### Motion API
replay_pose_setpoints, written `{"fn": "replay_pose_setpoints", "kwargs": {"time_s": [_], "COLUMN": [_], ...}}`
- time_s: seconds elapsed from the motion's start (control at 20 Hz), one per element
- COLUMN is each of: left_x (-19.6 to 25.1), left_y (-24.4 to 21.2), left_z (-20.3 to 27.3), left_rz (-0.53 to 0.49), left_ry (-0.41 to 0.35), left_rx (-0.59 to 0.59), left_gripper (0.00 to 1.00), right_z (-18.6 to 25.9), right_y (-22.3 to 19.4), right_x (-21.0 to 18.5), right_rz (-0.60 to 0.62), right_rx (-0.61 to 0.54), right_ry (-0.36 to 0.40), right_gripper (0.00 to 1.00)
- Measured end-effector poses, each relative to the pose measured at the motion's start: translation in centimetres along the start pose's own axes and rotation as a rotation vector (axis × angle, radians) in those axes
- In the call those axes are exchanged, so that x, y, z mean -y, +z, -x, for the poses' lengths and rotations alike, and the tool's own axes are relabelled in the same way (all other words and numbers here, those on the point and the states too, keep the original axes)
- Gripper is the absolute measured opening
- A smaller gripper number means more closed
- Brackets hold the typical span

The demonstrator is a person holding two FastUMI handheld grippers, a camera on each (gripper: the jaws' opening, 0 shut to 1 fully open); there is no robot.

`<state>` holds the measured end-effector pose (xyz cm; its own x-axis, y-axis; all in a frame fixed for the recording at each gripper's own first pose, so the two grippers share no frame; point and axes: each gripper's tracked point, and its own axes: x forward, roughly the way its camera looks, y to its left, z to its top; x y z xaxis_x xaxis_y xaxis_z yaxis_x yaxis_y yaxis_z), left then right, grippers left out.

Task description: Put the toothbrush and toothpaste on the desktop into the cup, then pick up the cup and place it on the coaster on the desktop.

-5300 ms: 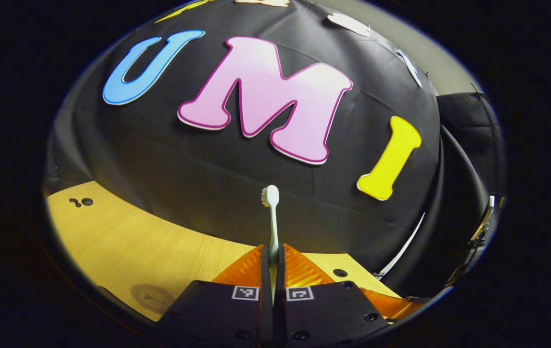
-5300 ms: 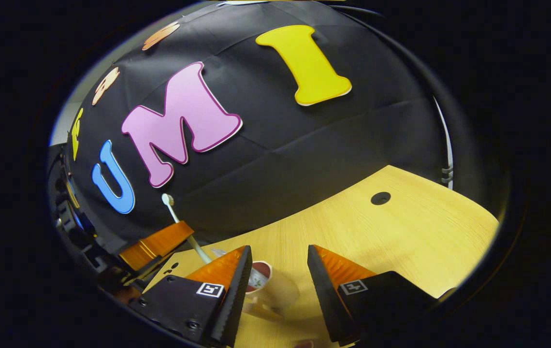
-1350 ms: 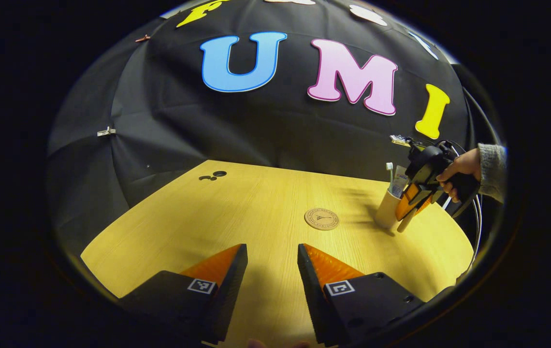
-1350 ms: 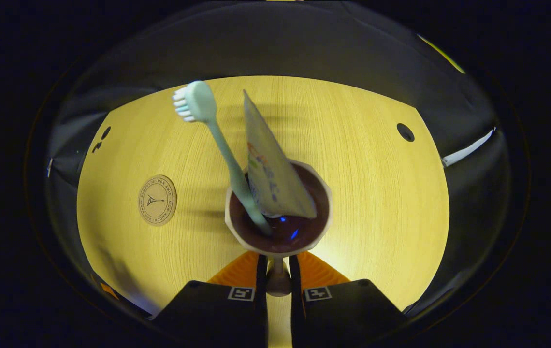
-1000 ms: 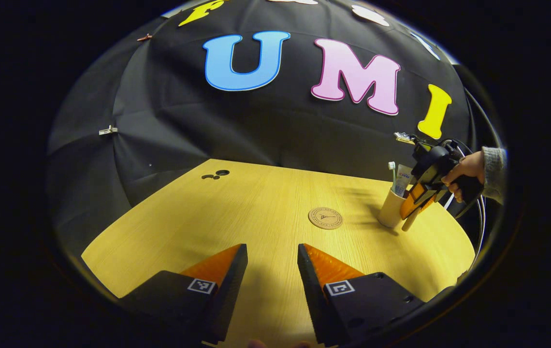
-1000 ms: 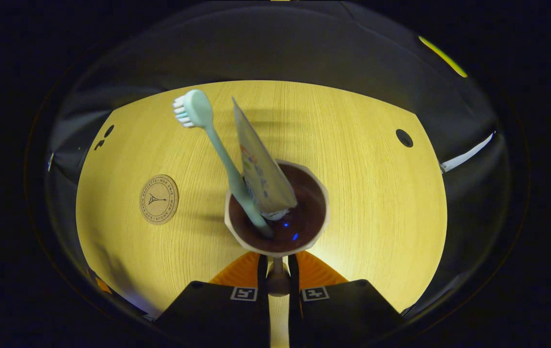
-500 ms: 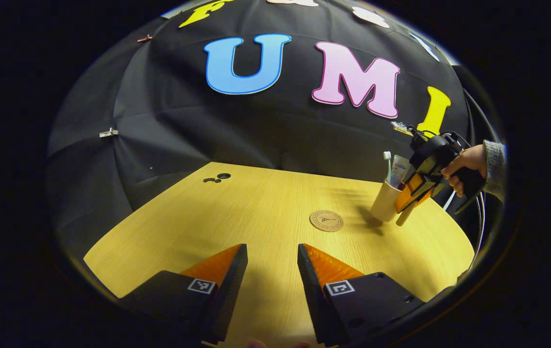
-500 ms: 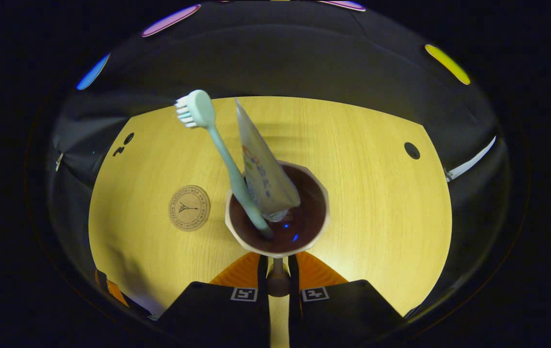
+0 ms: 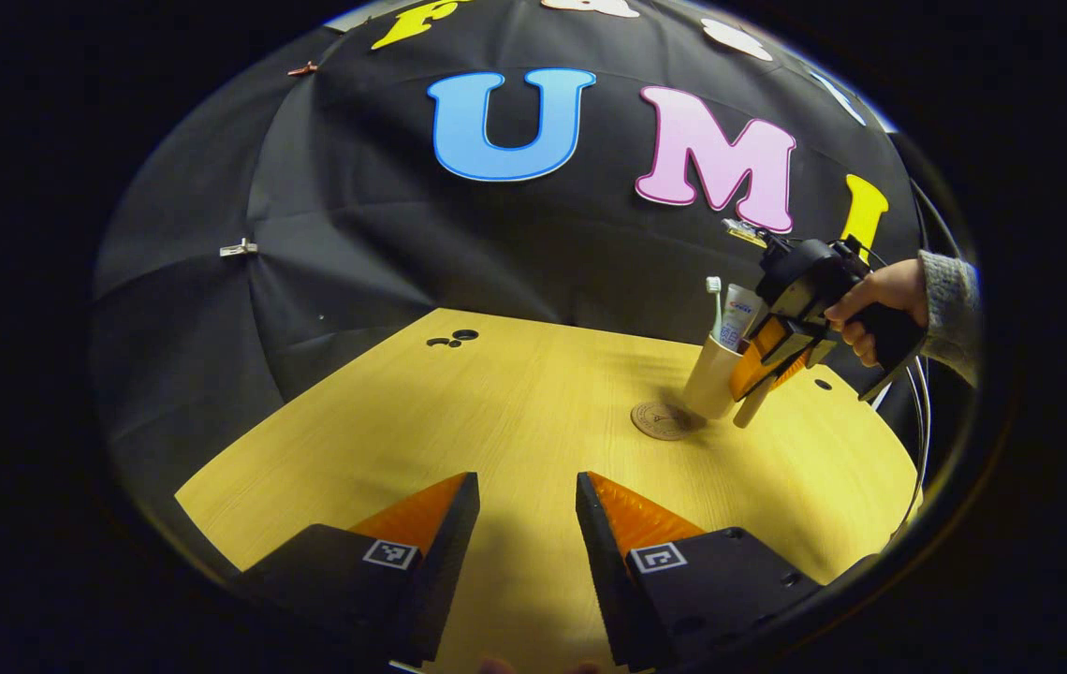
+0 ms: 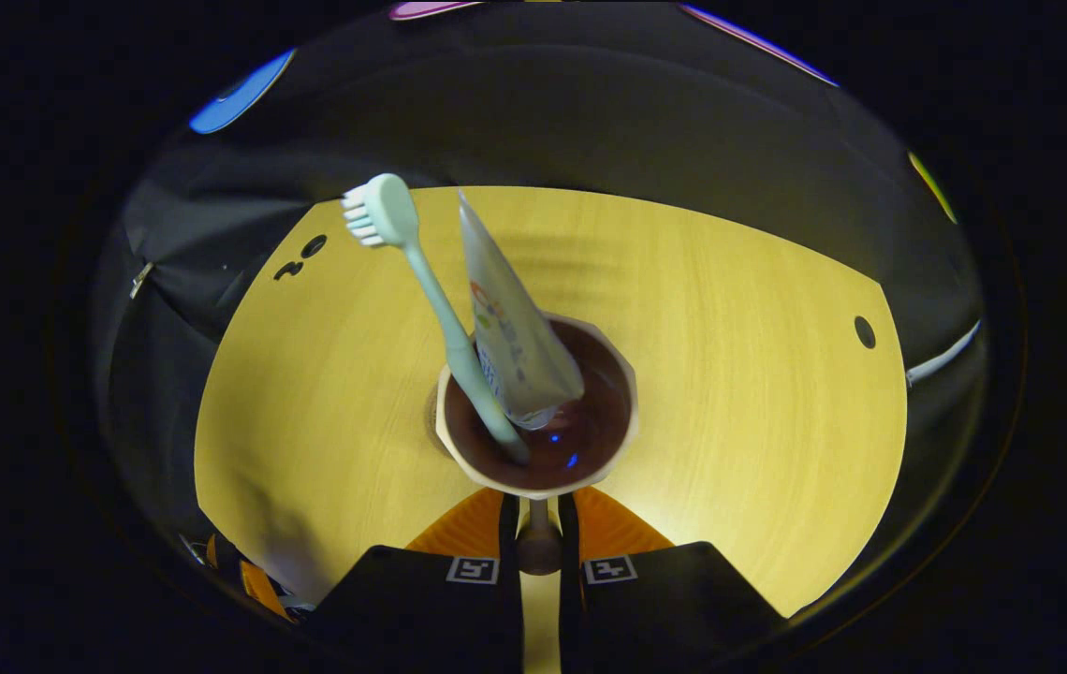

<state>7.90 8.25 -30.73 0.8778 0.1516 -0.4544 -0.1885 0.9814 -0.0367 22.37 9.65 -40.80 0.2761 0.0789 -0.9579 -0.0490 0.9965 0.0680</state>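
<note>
The cup point(image 10: 537, 421), already loaded with the toothbrush point(image 10: 421, 281) and toothpaste point(image 10: 510, 328), is pinched by its handle in the right gripper point(image 10: 538, 538) over the coaster point(image 9: 663, 420), not yet set down, while the left gripper point(image 9: 519, 524) is held spread.

- Your cup point(image 10: 538, 440) hides nearly all of the coaster point(image 10: 431, 418) beneath it;
- whether the cup touches the coaster, you cannot tell.
</note>
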Motion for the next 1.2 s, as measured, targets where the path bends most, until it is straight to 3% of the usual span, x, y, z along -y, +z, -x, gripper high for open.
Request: {"fn": "replay_pose_setpoints", "kwargs": {"time_s": [0.35, 0.8, 0.85, 0.9, 1.1, 1.15, 1.2], "left_x": [-2.1, -2.7, -2.7, -2.6, -2.2, -2.1, -2.1], "left_y": [-0.3, -0.7, -0.6, -0.6, -0.3, -0.3, -0.3], "left_z": [0.5, 0.2, 0.1, 0.1, 0.0, 0.0, 0.1], "left_rz": [0.026, 0.043, 0.044, 0.044, 0.04, 0.04, 0.04], "left_ry": [0.043, 0.066, 0.066, 0.065, 0.062, 0.062, 0.063], "left_rx": [-0.001, -0.011, -0.011, -0.011, -0.008, -0.007, -0.006], "left_gripper": [0.68, 0.68, 0.68, 0.68, 0.68, 0.68, 0.68], "right_z": [-2.3, -2.7, -2.5, -2.6, -2.5, -2.4, -2.3], "right_y": [0.2, 0.0, -0.1, -0.2, -0.1, 0.0, -0.1], "right_x": [-4.1, -4.0, -4.1, -4.0, -3.5, -3.6, -3.7], "right_rz": [0.051, 0.059, 0.056, 0.059, 0.08, 0.077, 0.071], "right_rx": [-0.025, -0.05, -0.049, -0.053, -0.054, -0.052, -0.053], "right_ry": [0.021, -0.008, -0.007, -0.007, -0.015, -0.014, -0.013], "right_gripper": [0.18, 0.18, 0.12, 0.18, 0.24, 0.21, 0.34]}}
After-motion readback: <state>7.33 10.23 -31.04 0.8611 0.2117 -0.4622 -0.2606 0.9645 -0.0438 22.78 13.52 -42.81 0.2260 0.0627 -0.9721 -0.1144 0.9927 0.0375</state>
